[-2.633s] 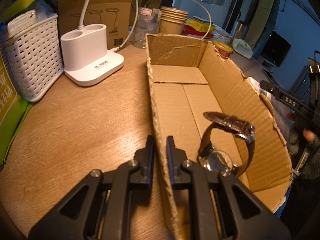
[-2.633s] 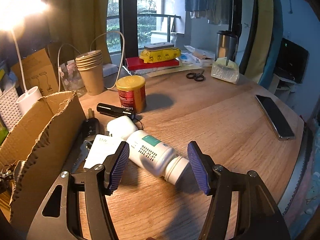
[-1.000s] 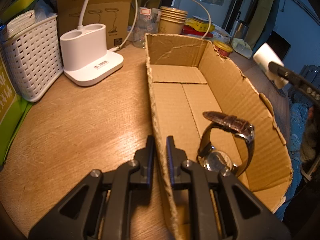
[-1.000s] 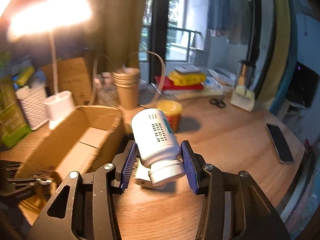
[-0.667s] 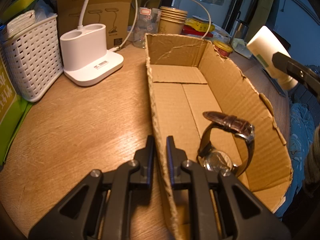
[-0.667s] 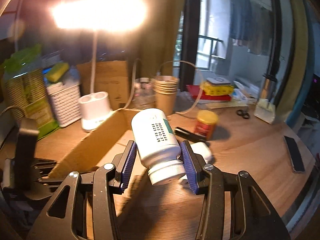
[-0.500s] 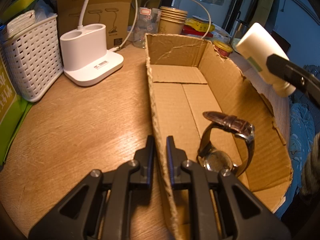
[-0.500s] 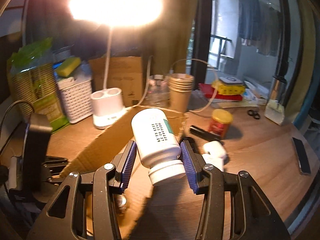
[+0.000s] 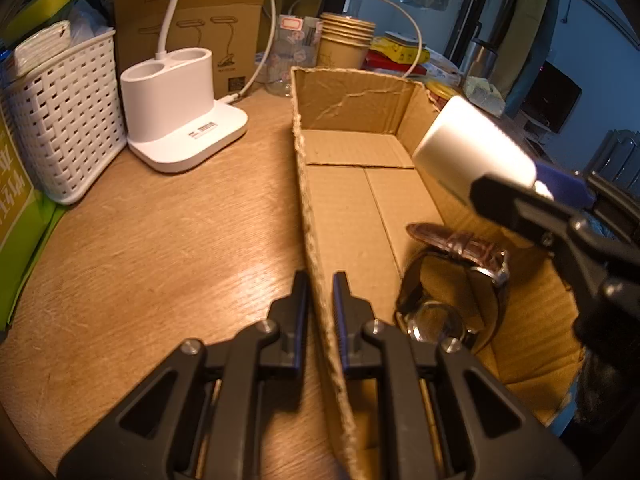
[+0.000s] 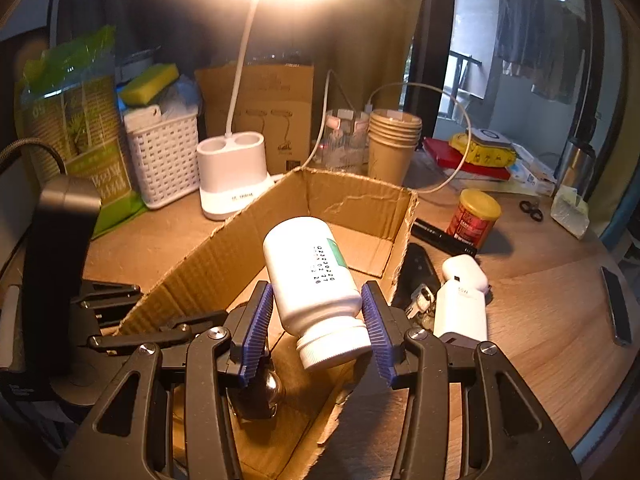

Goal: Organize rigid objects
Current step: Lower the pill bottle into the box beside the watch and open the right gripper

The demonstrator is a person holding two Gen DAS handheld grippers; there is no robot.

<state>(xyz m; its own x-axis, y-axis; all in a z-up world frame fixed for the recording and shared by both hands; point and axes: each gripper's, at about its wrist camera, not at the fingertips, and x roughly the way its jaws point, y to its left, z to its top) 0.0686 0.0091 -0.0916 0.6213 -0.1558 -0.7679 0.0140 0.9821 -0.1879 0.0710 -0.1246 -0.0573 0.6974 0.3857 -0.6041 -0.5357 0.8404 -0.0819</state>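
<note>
Bottle, white with its cap toward the camera, sits clamped between the blue pads of the right gripper, held in the air over the box, tilted. Left gripper is pinched tight on the box's left wall. Watch lies inside the box at its near end, below the bottle

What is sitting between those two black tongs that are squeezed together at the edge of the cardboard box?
The box's own side wall. The left tongs pinch that wall, one finger outside, one inside, as the left wrist view shows.
</note>
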